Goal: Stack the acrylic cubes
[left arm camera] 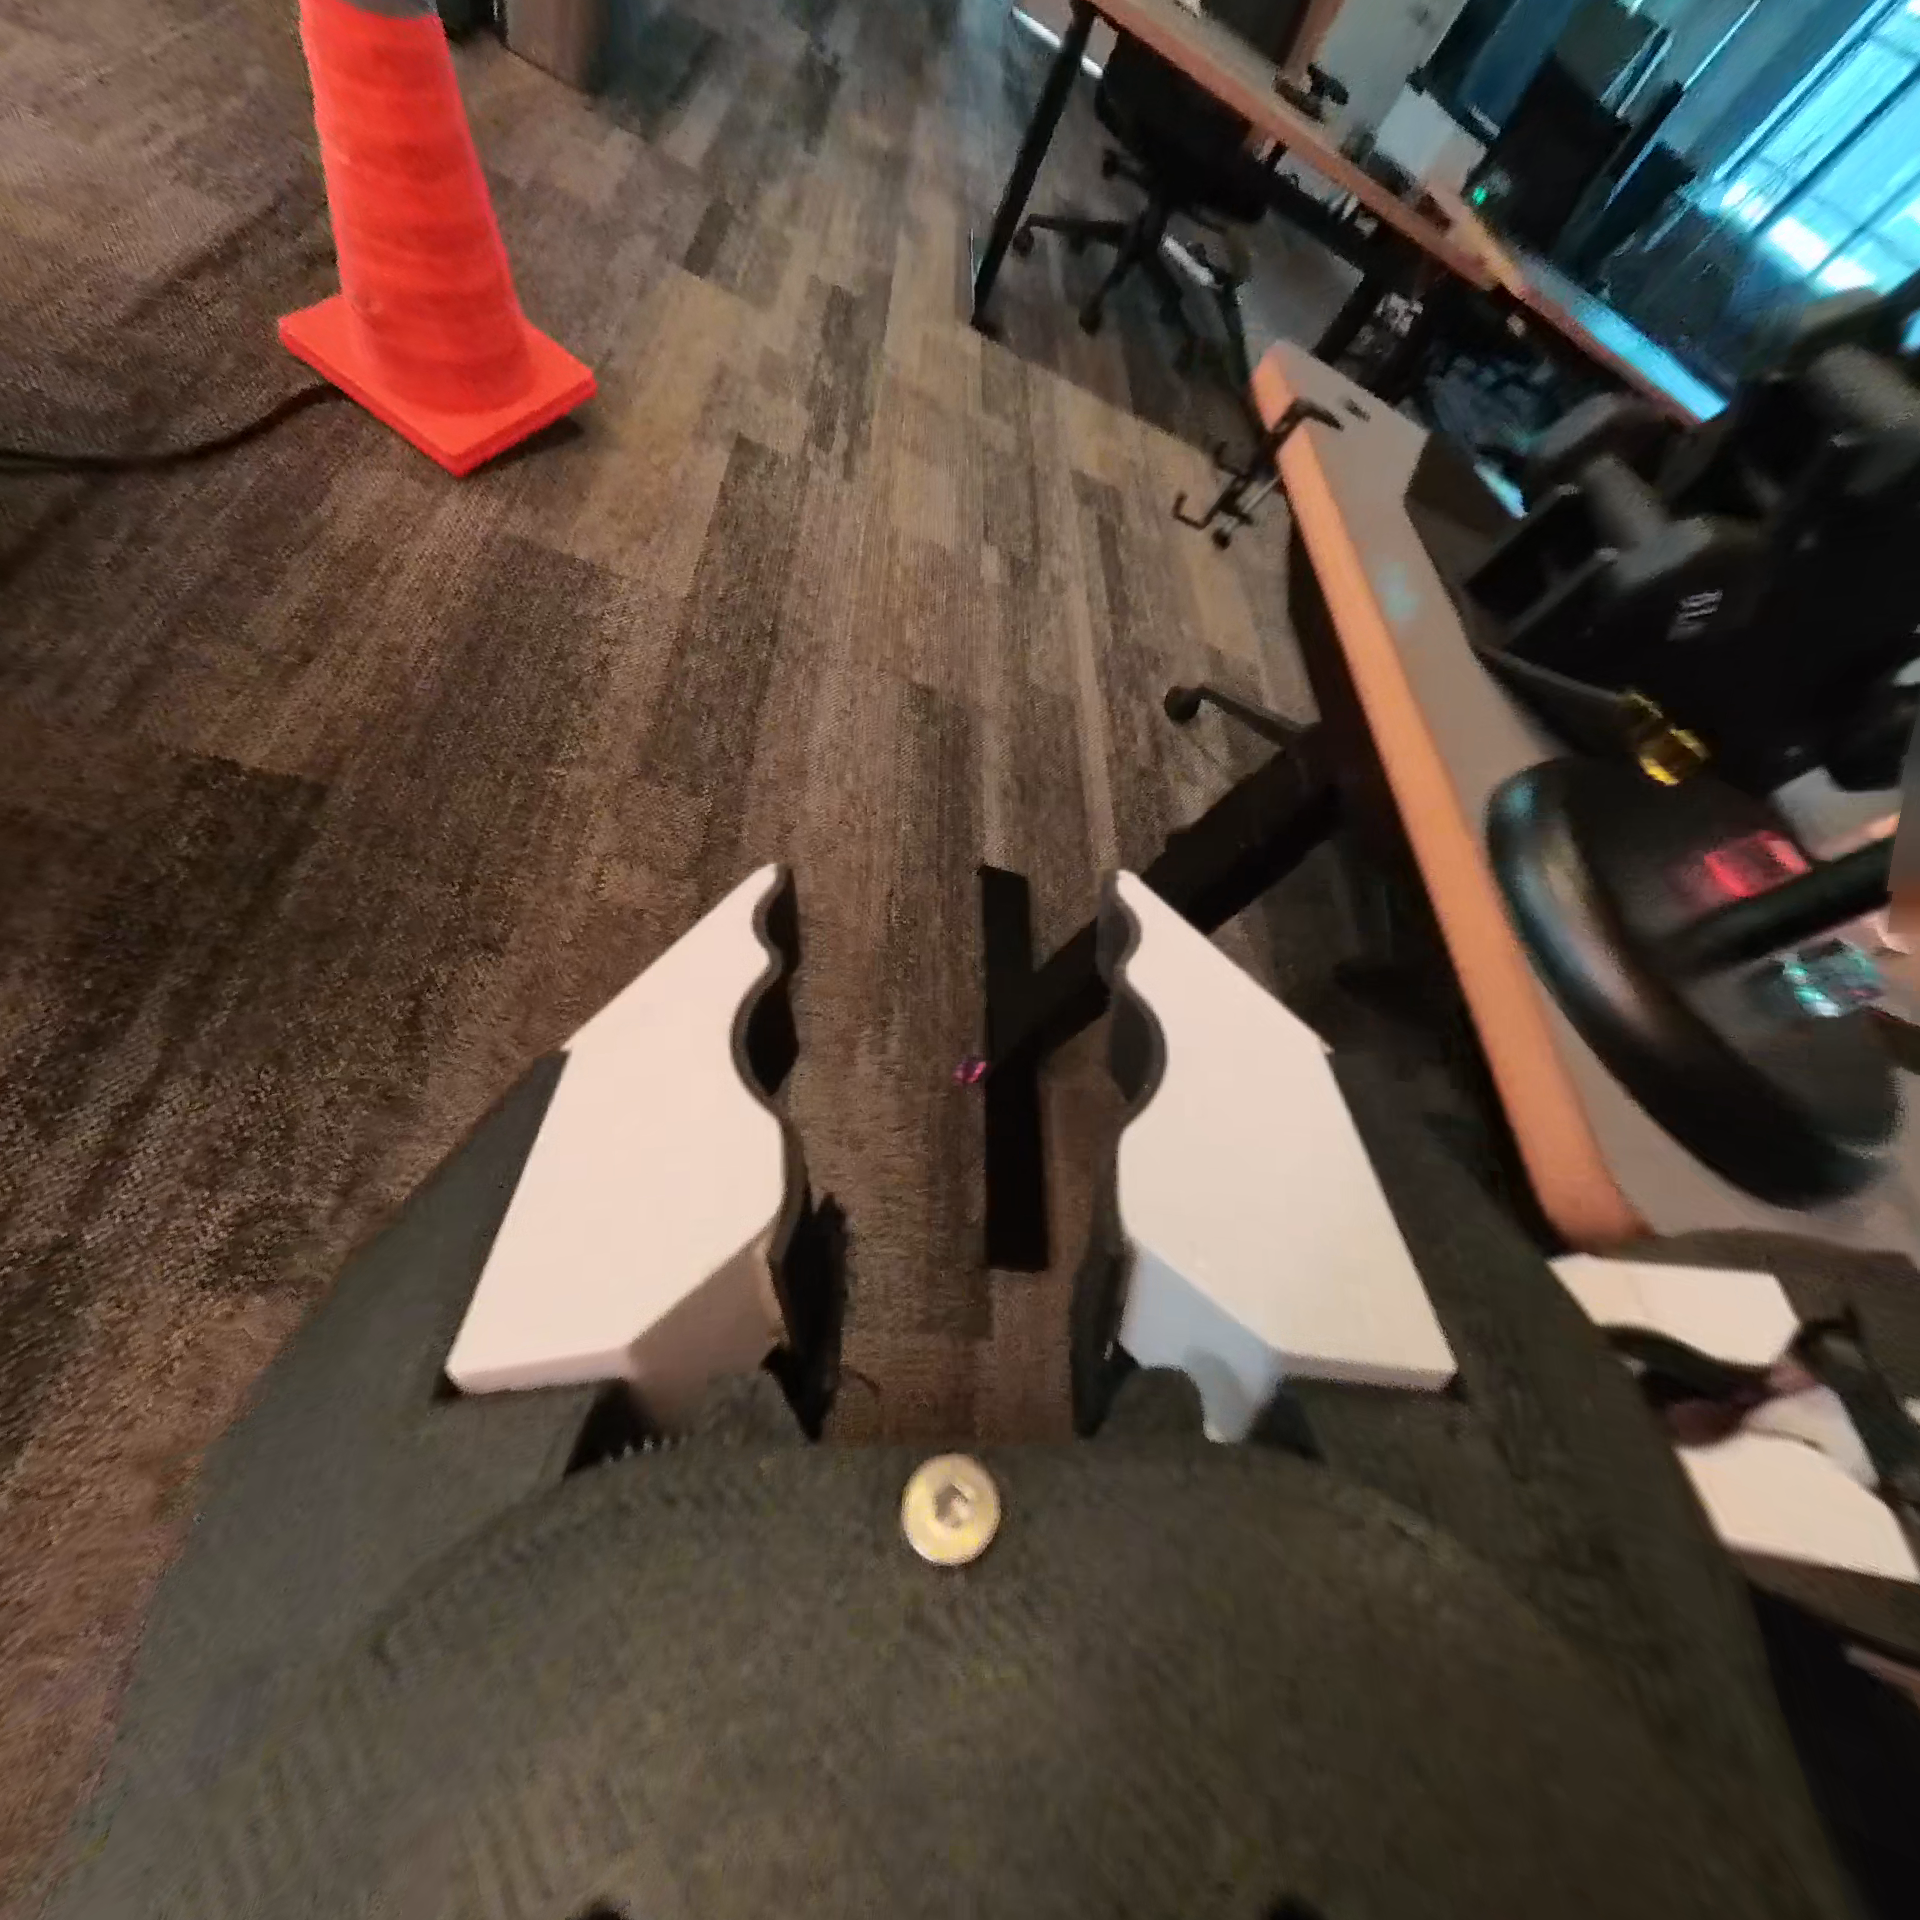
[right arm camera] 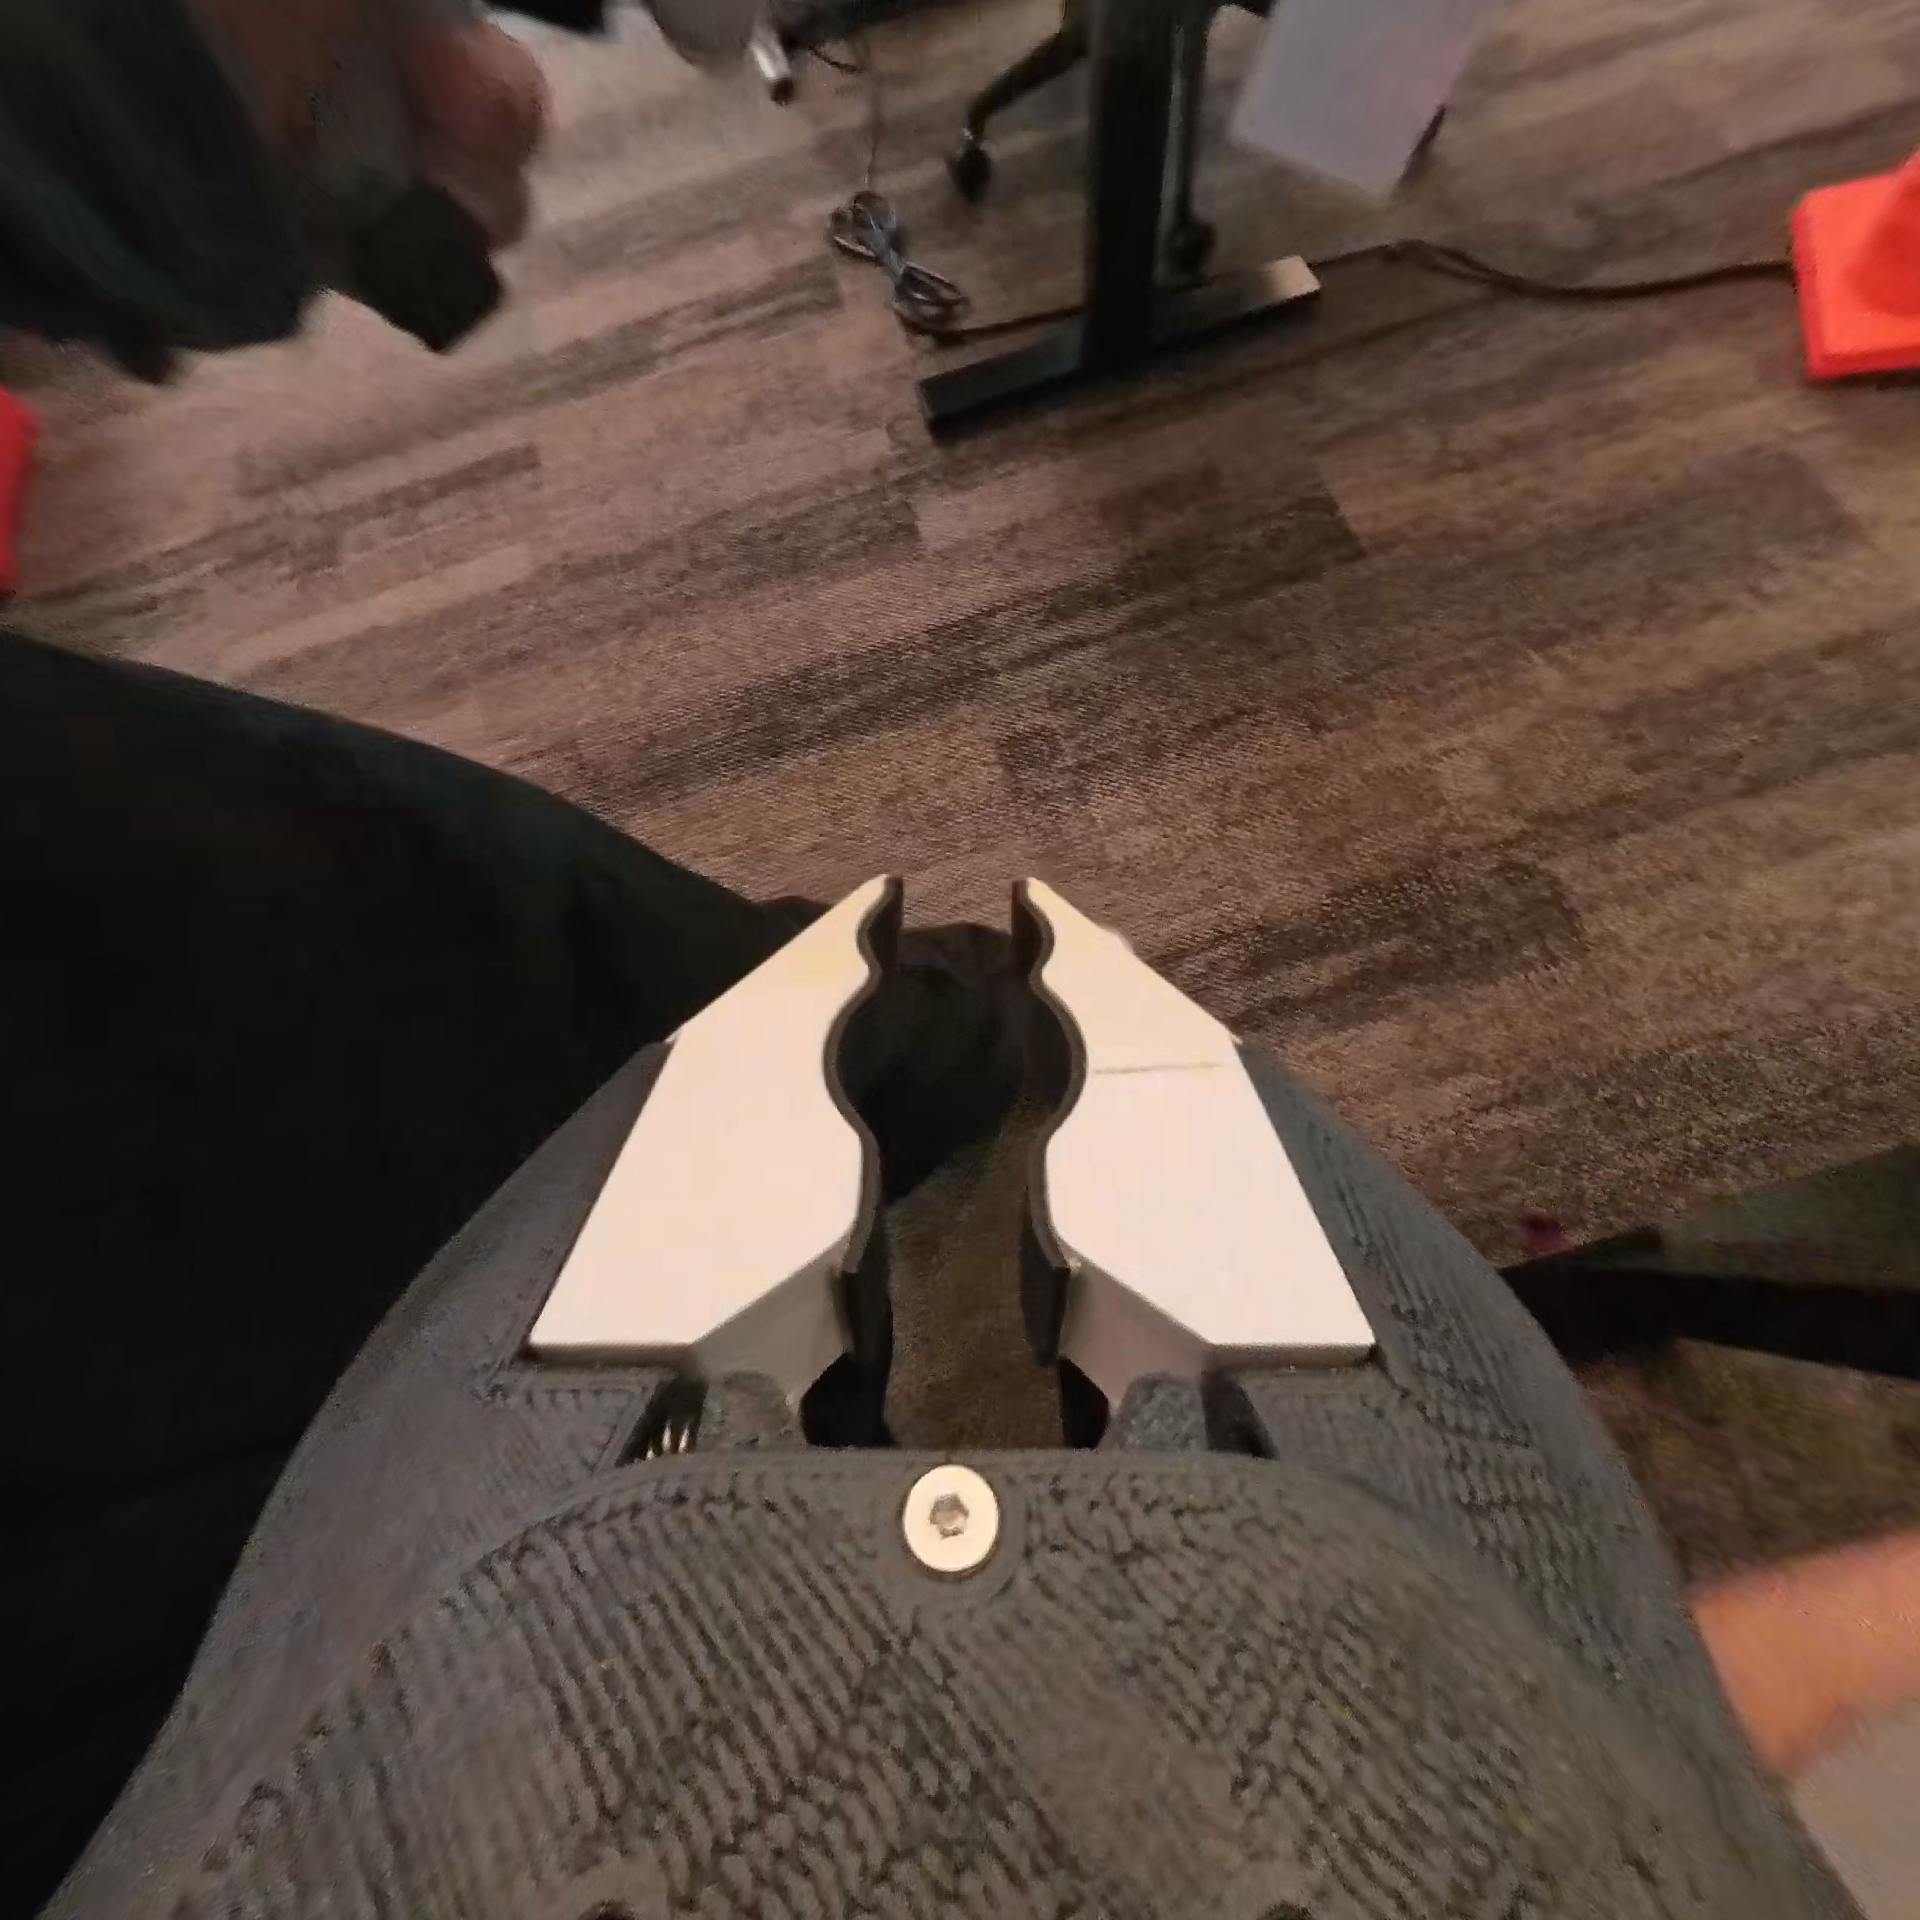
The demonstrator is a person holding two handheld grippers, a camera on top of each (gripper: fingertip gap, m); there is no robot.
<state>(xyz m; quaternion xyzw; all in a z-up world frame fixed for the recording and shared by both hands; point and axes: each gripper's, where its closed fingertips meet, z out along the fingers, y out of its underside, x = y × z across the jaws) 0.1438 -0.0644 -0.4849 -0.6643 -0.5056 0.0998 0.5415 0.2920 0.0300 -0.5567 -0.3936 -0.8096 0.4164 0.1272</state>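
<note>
Plainly, neither gripper has anything to take hold of, so how a thing would handle or where to grip it cannot be judged here

The left gripper (left arm camera: 948, 883) has its white fingers (left arm camera: 665, 1122) wide apart, with only carpet (left arm camera: 520, 675) showing between them, well below. A black table foot (left arm camera: 1013, 1091) lies on the floor under the gap, not touched. Off to the right runs a table (left arm camera: 1382, 665) with an orange edge, carrying blurred dark gear and a black round thing (left arm camera: 1662, 997). Farther out stands an orange cone (left arm camera: 416, 239), and beyond it office chairs and desks.

The right gripper (right arm camera: 956, 888) has its fingers (right arm camera: 727, 1174) a little apart, pressing on nothing. Dark cloth (right arm camera: 260, 987), seemingly the person's clothing, lies just left of and below the tips, and shows through the gap; whether it touches the fingers I cannot tell. Beyond is carpet, a black desk leg (right arm camera: 1122, 260), a coiled cable (right arm camera: 894, 260) and another orange cone (right arm camera: 1860, 291)
</note>
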